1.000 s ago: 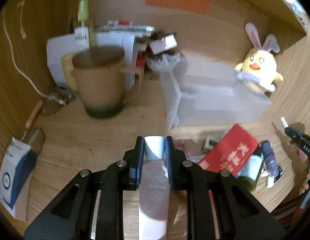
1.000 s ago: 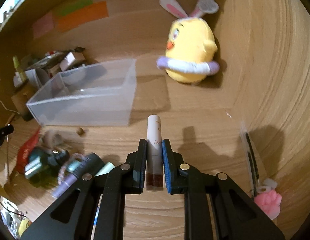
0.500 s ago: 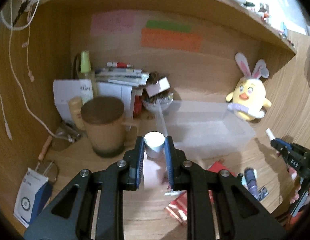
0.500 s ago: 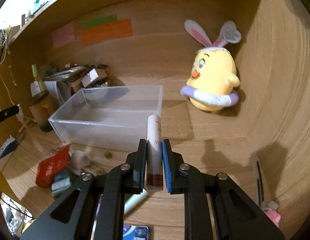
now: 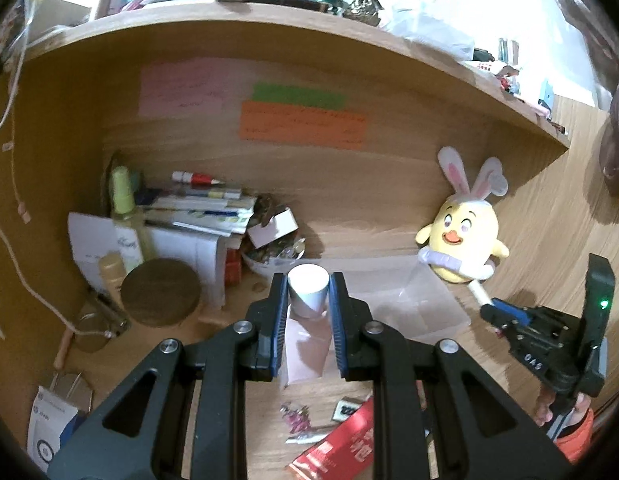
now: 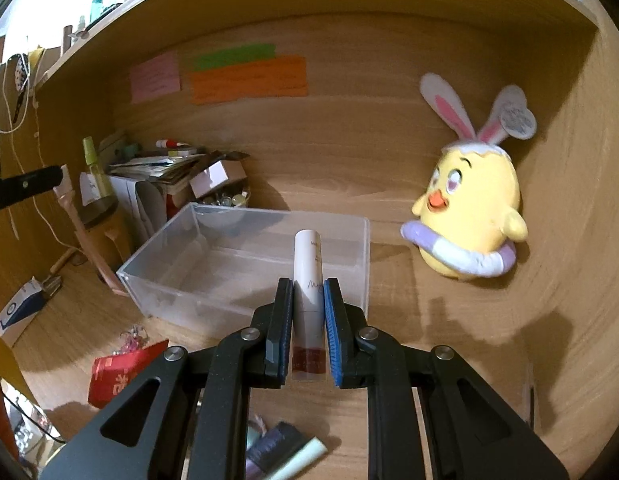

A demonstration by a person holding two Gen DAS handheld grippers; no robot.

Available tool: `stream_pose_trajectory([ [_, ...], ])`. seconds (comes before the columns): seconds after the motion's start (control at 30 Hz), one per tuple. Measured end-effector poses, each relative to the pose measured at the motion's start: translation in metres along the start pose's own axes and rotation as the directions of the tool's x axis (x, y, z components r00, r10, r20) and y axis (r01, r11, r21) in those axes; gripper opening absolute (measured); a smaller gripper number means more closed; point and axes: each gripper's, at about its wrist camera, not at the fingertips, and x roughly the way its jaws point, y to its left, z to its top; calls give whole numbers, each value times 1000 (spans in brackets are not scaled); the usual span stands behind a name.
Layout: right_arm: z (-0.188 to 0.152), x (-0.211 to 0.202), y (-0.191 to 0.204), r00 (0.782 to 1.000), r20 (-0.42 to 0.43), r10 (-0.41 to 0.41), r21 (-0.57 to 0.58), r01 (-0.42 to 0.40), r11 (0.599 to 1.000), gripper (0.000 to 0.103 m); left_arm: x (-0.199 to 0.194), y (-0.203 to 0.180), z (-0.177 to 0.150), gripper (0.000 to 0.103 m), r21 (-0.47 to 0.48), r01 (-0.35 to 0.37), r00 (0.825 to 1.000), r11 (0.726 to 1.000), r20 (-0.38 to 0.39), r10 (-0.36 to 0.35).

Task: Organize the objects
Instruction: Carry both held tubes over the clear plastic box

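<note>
Both grippers raised; left gripper (image 5: pixel 308 316) clamps pink tube (image 5: pixel 307 300), right gripper (image 6: pixel 308 320) clamps white cylinder (image 6: pixel 307 280) above clear plastic bin (image 6: pixel 245 268).

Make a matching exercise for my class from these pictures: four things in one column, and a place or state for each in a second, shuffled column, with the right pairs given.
Things
1. slim white tube
2. pink tube with white cap
3. yellow chick plush
4. clear plastic bin

Places or states
A. leans in the back right corner of the desk
B. clamped in the left gripper
C. stands on the desk with nothing in it
D. clamped in the right gripper

Pairs: 1-D, 2-B, 3-A, 4-C
</note>
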Motion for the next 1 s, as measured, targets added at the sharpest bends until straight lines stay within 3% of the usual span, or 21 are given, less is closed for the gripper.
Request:
stream_pose_trajectory([
  [0.33,24,33,5,999,-30,27,-26,-28,999,14,26,-22,24,20,35,-54,998,998,41,53],
  [0.57,27,75,9,991,-126,42,-56,-50,997,14,73,-30,15,20,47,-64,996,997,-58,67],
  [0.73,24,109,11,977,-210,44,-79,-62,995,14,100,-36,15,20,38,6,994,999,-112,-1],
  [1.0,25,136,12,965,-261,32,-121,-66,991,14,144,-41,13,20,36,36,975,999,-222,-27],
])
